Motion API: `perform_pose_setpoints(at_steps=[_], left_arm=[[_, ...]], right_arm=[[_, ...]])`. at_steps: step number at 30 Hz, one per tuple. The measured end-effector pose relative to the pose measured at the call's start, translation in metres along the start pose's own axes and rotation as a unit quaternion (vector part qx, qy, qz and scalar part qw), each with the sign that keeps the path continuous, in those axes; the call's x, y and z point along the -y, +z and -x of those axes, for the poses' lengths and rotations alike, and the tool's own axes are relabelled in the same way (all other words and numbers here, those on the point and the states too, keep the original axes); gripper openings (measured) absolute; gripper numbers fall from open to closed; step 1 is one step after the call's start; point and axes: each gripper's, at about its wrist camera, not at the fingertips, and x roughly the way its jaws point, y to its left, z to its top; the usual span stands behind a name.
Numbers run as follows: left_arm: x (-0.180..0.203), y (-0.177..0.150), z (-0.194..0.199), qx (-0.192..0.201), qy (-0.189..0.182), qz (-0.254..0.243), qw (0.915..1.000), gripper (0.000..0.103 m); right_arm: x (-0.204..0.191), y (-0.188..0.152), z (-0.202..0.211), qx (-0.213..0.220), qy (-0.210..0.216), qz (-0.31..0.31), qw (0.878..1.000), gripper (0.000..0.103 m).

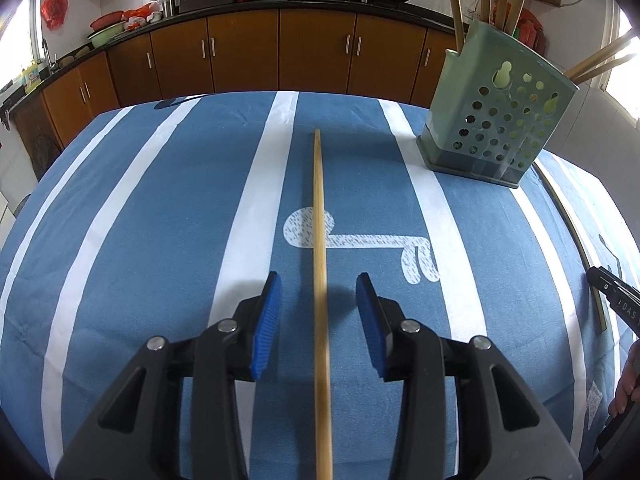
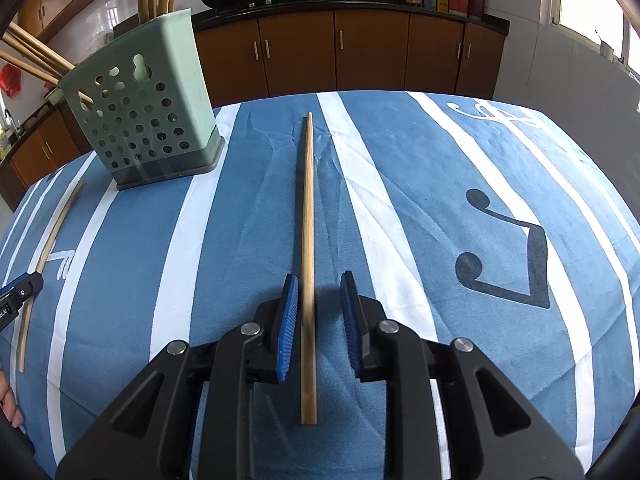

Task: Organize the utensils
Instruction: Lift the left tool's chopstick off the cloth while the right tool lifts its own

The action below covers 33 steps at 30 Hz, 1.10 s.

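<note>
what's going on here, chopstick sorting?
Yes. A person holds a gripper in each hand, each open and straddling one wooden chopstick lying on the blue striped tablecloth: the left gripper around one chopstick, the right gripper around another. Neither is gripped yet. The green perforated utensil holder already holds several chopsticks.

Two bamboo chopsticks lie flat on striped cloth, one per view: chopstick A (image 1: pixel 320 264) runs centre frame, bottom edge to mid; chopstick B (image 2: pixel 308 264) likewise. Green perforated holder (image 1: pixel 496 116), upper right, upright w/ chopsticks inside.
</note>
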Motion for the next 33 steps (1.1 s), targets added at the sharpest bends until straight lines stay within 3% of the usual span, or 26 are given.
perform_pose_setpoints(at_steps=[9, 12, 15, 19, 21, 26, 33], left_arm=[[-0.004, -0.011, 0.009, -0.001, -0.01, -0.005, 0.9999, 0.039], [0.0, -0.019, 0.016, -0.002, -0.008, -0.015, 0.9998, 0.038], [0.004, -0.025, 0.02, -0.004, 0.003, -0.029, 0.9996, 0.028], [0.002, -0.032, 0.026, -0.004, 0.006, -0.029, 0.9996, 0.009], [0.0, -0.036, 0.029, -0.005, 0.005, -0.031, 0.9995, 0.008], [-0.005, -0.036, 0.035, -0.015, -0.005, -0.021, 0.9997, 0.008], [-0.005, -0.016, 0.065, 0.026, -0.011, -0.017, 0.9995, 0.008]], right_arm=[[0.002, -0.006, 0.006, -0.002, 0.017, 0.008, 1.0, 0.023], [0.004, -0.008, 0.009, -0.003, 0.019, 0.008, 1.0, 0.016], [0.009, -0.01, 0.011, -0.004, 0.026, 0.003, 1.0, 0.009], [0.012, -0.014, 0.015, -0.004, 0.028, 0.008, 1.0, 0.008], [0.014, -0.016, 0.017, -0.003, 0.033, 0.005, 0.999, 0.008], [0.02, -0.015, 0.036, 0.024, 0.042, -0.007, 0.999, 0.008], [0.028, 0.003, 0.068, 0.078, 0.053, -0.019, 0.995, 0.008]])
